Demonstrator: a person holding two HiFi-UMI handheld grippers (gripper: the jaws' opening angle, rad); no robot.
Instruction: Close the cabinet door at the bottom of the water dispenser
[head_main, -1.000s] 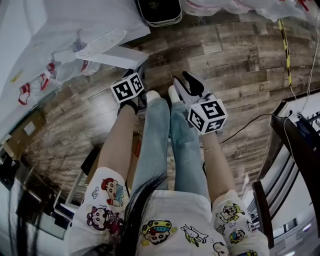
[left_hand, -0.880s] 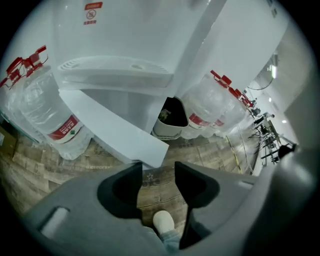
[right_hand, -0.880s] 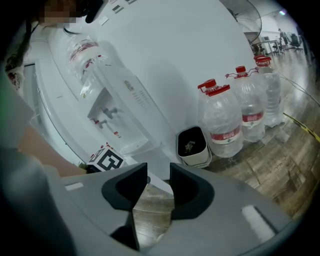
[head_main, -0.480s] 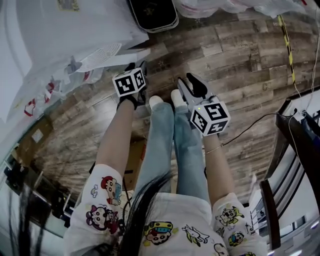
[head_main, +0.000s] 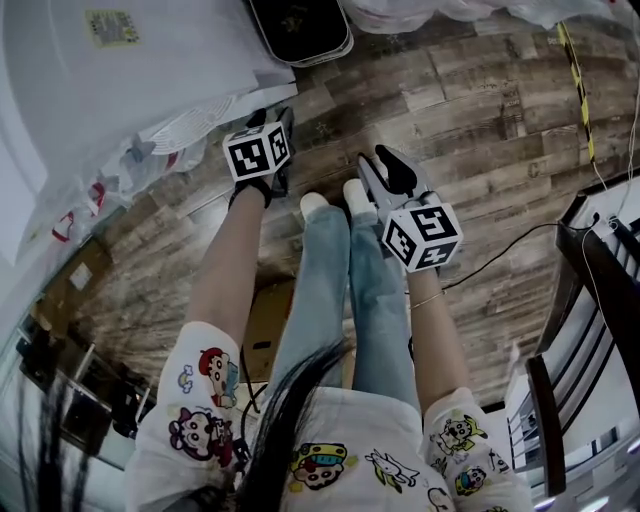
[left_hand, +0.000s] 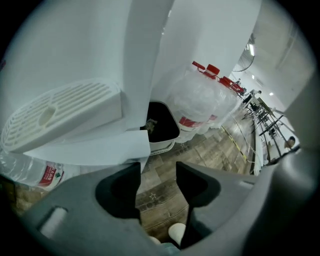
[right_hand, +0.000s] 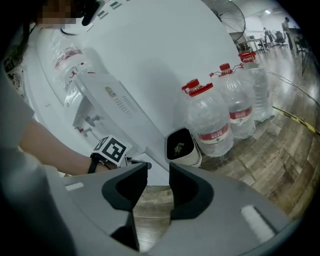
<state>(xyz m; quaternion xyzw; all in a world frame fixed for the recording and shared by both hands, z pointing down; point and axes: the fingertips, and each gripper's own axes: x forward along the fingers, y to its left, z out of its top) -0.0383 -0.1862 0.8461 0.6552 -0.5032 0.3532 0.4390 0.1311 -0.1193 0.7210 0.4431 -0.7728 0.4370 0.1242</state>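
The white water dispenser (head_main: 120, 70) fills the upper left of the head view. Its bottom cabinet door (head_main: 235, 102) stands swung out over the wooden floor. My left gripper (head_main: 282, 122) points steeply down at the door's free edge. In the left gripper view that gripper (left_hand: 157, 167) is open with nothing between its fingers, and its jaws have just been opening a little wider. The door (left_hand: 100, 147) ends just past the left jaw's tip. My right gripper (head_main: 378, 160) hangs open and empty to the right, over my feet. In its own view this gripper (right_hand: 158, 172) faces the door (right_hand: 145, 140).
A white bin with a black inside (head_main: 300, 20) stands beside the dispenser. Large water bottles with red caps (right_hand: 212, 120) stand behind it. The drip tray grille (left_hand: 55, 112) juts out above the door. A dark chair (head_main: 590, 300) and a cable (head_main: 500, 248) are at the right.
My left gripper has moved up the head view toward the door's edge and rolled a little. The right gripper has barely shifted.
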